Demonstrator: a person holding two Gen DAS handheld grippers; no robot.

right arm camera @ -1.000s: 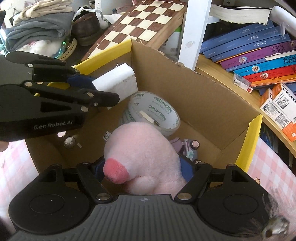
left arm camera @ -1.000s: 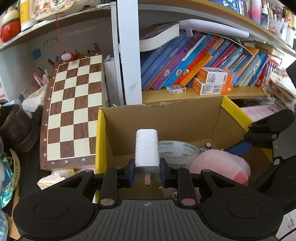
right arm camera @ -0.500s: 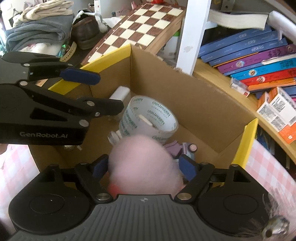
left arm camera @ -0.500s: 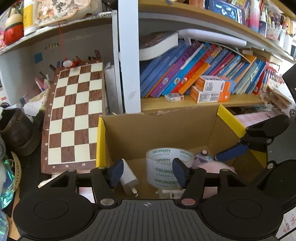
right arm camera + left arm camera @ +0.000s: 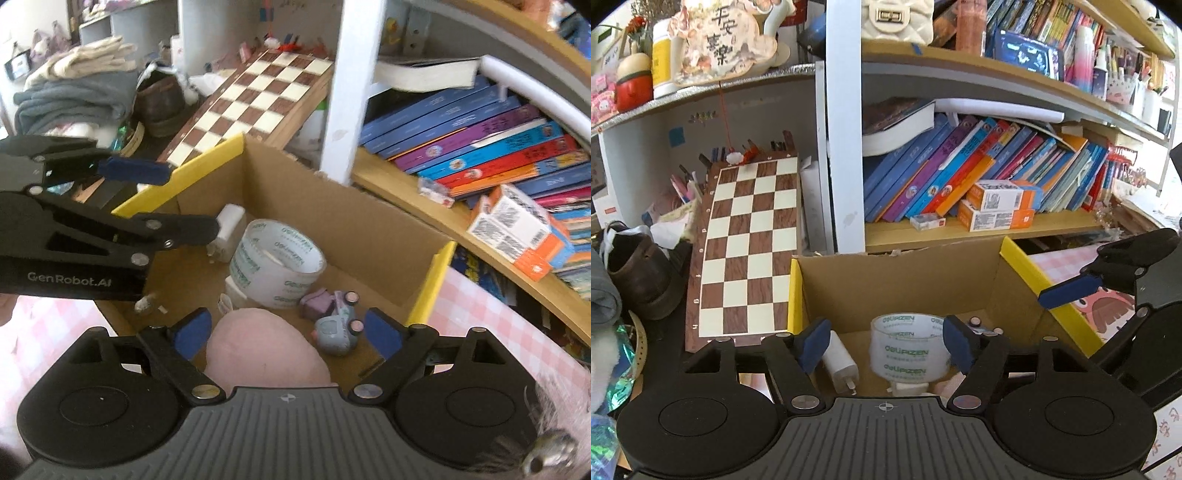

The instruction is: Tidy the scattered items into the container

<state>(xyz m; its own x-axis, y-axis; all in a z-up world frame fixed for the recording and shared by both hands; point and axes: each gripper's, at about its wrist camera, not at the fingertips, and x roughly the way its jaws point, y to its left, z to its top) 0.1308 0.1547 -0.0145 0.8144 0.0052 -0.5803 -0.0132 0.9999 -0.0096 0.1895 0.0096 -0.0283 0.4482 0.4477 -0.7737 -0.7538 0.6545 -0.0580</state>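
Fingers of the left gripper (image 5: pixel 886 345) are spread wide, nothing between them; same for the right gripper (image 5: pixel 288 334), spread wide and empty. Both are held over the cardboard box (image 5: pixel 897 280).

- White charger (image 5: pixel 839 363) is seen on the box floor by the left wall, prongs toward the camera, partly covered by the left blue fingertip (image 5: pixel 812 343).
- Tape roll (image 5: pixel 275 262) is seen near the box middle, tilted; what lies under it is only partly visible.
- Pink plush (image 5: pixel 266 347) is seen at the near wall, below the right gripper, lower part hidden by the gripper body.
- Small toy cars (image 5: pixel 334 315) are seen near the right wall, blurred, details unreadable.
- Chessboard (image 5: pixel 750 247) is leaned just beyond the box's left wall; books (image 5: pixel 960 177) are shelved behind the far wall.
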